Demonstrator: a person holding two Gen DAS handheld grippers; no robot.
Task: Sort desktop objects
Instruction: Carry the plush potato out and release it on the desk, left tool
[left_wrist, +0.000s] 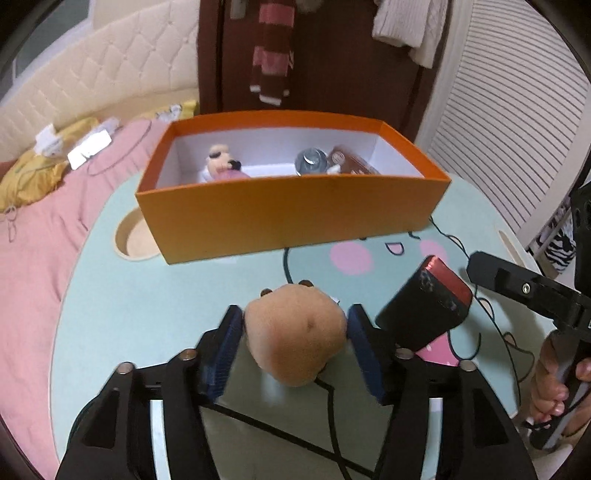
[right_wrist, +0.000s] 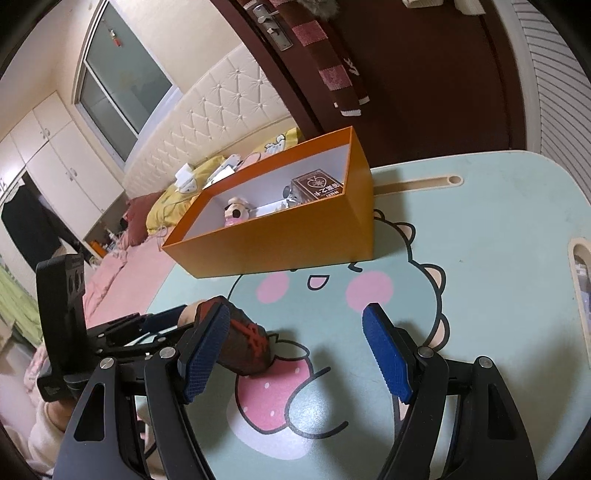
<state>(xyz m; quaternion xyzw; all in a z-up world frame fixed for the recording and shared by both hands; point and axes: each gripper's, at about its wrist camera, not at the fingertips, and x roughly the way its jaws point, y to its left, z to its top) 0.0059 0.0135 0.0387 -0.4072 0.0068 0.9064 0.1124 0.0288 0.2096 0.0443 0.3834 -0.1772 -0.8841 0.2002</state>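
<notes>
jaws of the left gripper (left_wrist: 294, 334) are closed onto a tan plush toy (left_wrist: 295, 332), one blue pad on each side of it, just above the counter (left_wrist: 110, 317). jaws of the right gripper (right_wrist: 295, 352) stand wide apart and grip nothing; a dark red-trimmed object (right_wrist: 245, 345) lies beside the left pad, touching or nearly touching it, which cannot be resolved.

pose: the left gripper points forward and slightly down toward the orange box (left_wrist: 291, 218). the right gripper is tilted, so the scene leans in its view. in the left wrist view a hand (left_wrist: 554, 376) is wrapped around the right gripper's handle at the right edge of the frame.

items, largest first:
- bed (left_wrist: 33, 258), pink cover, beyond the counter to the left.
- counter, pale green, printed with a cartoon dinosaur (right_wrist: 332, 291) with pink cheeks and a pink strawberry (right_wrist: 273, 391).
- orange box, open top, white interior, at the far side of the counter, well apart from both grippers.
- tan plush toy, in the left jaws.
- dark red-trimmed object, on the strawberry print, just right of the plush toy.
- brown carton (right_wrist: 319, 188), inside the box at its right end; printed characters show on it, too small to read.
- small plush figure (left_wrist: 223, 166), inside the box at its left end.
- round metallic item (left_wrist: 310, 160), inside the box, beside the carton.
</notes>
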